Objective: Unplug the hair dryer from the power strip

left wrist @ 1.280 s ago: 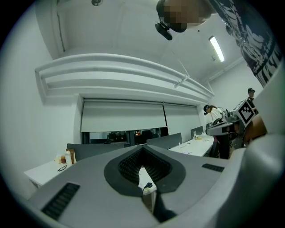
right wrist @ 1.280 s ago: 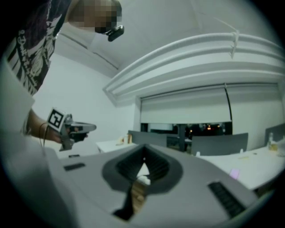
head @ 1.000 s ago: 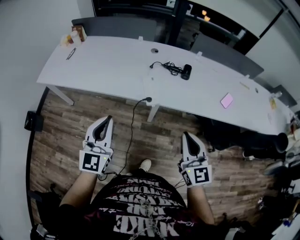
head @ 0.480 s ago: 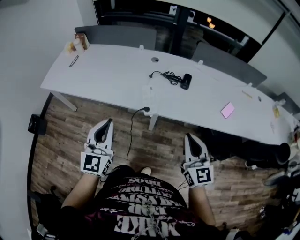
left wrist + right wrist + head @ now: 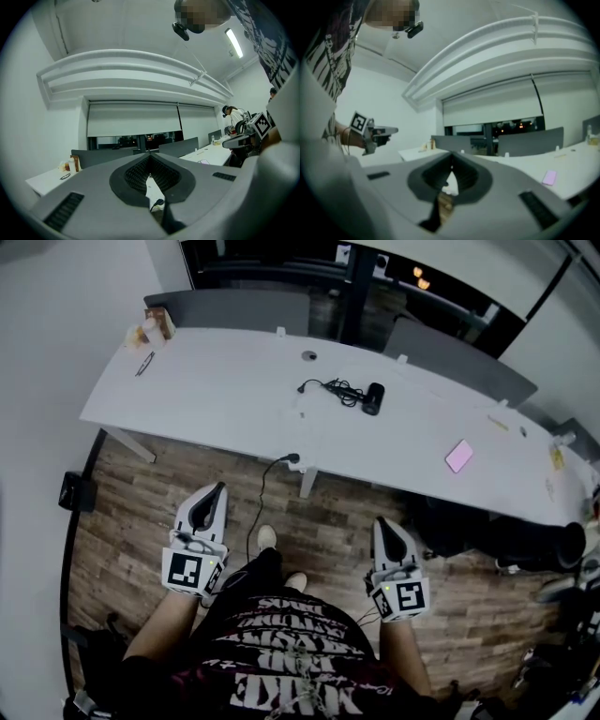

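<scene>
Gripper status: left gripper (image 5: pixel 217 491) and right gripper (image 5: pixel 382 525) both clenched, jaws together and empty, held over the wooden floor (image 5: pixel 141 493). Hair dryer (image 5: pixel 373 397) lies well ahead on the white table (image 5: pixel 216 381), its cord (image 5: pixel 336 388) bunched beside it.

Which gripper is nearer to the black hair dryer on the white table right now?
Right. The right gripper hangs over the floor, almost straight before the hair dryer; the left gripper, also short of the table, is farther off to the side.
</scene>
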A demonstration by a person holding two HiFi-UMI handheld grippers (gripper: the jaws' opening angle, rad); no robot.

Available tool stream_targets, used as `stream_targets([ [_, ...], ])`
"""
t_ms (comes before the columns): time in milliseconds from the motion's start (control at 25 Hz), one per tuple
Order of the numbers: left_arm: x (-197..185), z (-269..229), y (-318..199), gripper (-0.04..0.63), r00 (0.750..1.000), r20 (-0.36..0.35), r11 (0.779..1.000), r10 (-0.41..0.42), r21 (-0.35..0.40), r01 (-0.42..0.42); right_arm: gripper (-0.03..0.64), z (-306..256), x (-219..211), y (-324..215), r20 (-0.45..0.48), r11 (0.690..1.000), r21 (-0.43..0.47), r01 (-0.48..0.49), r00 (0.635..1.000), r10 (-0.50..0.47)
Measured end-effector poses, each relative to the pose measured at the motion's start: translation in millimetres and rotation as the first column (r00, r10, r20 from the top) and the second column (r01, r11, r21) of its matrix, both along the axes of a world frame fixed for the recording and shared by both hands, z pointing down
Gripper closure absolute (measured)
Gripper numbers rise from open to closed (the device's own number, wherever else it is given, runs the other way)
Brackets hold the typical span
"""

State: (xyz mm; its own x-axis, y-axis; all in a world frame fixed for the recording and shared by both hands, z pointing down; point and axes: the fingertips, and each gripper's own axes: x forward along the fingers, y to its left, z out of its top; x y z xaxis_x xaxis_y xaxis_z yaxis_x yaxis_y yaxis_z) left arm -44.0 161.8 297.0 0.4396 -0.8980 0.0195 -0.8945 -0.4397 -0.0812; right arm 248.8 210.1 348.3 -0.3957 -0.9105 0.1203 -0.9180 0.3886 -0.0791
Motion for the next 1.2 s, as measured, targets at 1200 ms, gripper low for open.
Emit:
stream_targets([
  [1200,-35,13,-171,0.574,0.992,-0.084,0.996,0.089,-0.001,-0.089,0.586,-15,-51,-139,-0.093,0.998,-0.025,-0.057,0.994,0.054],
])
